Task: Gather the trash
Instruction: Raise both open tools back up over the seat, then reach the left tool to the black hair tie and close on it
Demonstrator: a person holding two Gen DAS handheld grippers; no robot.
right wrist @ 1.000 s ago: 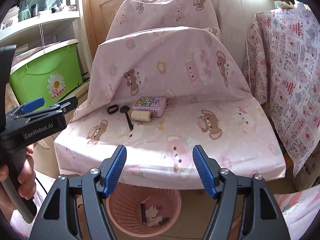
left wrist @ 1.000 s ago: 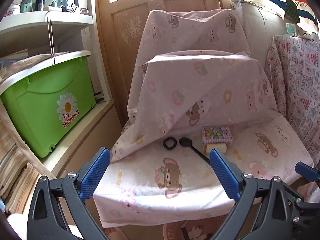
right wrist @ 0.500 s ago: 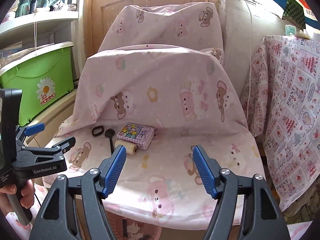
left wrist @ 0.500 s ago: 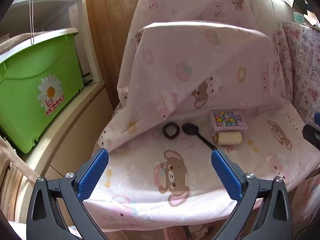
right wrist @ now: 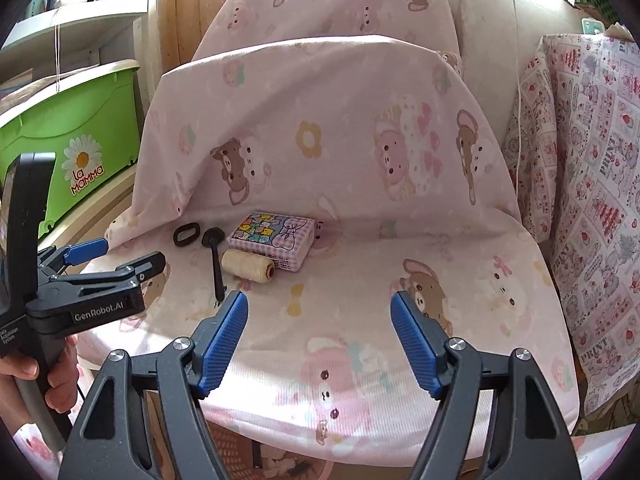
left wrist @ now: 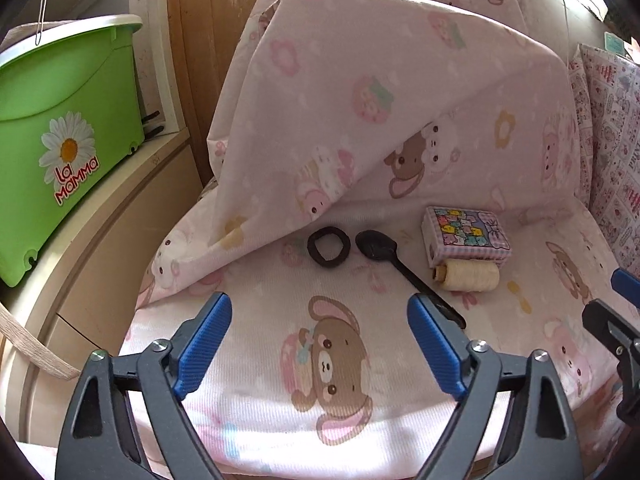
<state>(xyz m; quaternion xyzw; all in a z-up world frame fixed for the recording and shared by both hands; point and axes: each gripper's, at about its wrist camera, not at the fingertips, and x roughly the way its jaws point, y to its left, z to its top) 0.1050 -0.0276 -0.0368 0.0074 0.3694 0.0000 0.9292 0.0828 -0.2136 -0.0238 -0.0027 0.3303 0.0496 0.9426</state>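
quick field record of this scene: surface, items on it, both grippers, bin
surface: seat under pink bear-print sheet
items: black hair tie, black spoon, patterned box, cream thread spool
left gripper: open, jaws have just been closing, nothing between them
right gripper: open, empty
bin: pink basket partly visible below seat edge
side: green storage box on shelf

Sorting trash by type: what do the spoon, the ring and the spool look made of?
Spoon: likely black plastic, thin, with a slight sheen. Ring: matte black, fuzzy-looking, probably a fabric hair tie. Spool: cream thread, with visible wound strands.
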